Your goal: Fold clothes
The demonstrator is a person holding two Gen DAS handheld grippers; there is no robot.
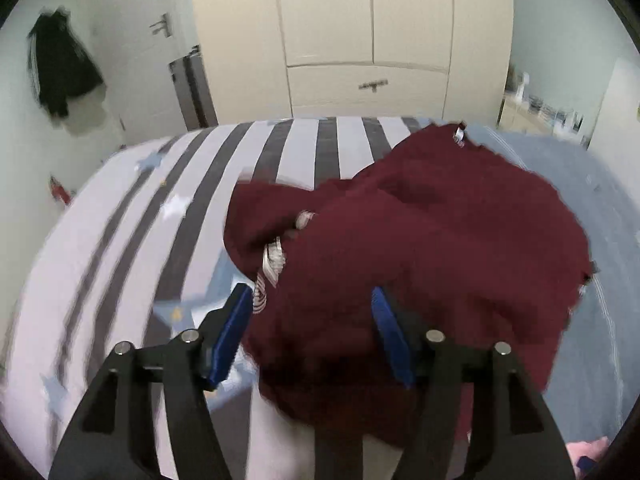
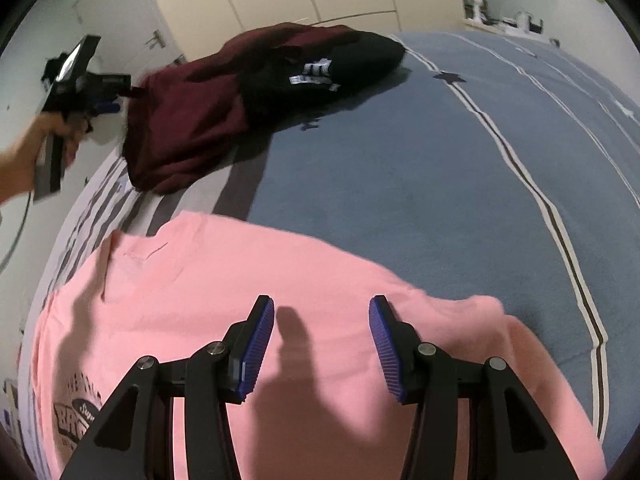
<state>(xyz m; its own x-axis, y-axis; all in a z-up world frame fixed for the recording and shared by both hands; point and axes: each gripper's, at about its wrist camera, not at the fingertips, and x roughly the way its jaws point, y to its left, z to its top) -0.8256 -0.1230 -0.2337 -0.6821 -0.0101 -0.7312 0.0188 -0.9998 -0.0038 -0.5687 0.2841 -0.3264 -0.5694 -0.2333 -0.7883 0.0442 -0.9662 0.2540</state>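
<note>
A crumpled maroon garment (image 1: 420,248) lies on the bed; it also shows in the right wrist view (image 2: 188,120), partly over a black garment (image 2: 360,60). My left gripper (image 1: 312,308) is open, its fingers spread over the maroon garment's near edge; it shows in the right wrist view (image 2: 108,106) at the garment's left edge. A pink T-shirt (image 2: 224,280) with a dark print lies flat at the near edge. My right gripper (image 2: 322,320) is open and empty just above the pink shirt.
The bed cover is blue-grey (image 2: 400,184) with a striped white and grey part (image 1: 168,208). A cream wardrobe (image 1: 360,40) stands behind the bed. A dark item (image 1: 60,64) hangs on the left wall. A shelf with small objects (image 2: 504,20) is at the far right.
</note>
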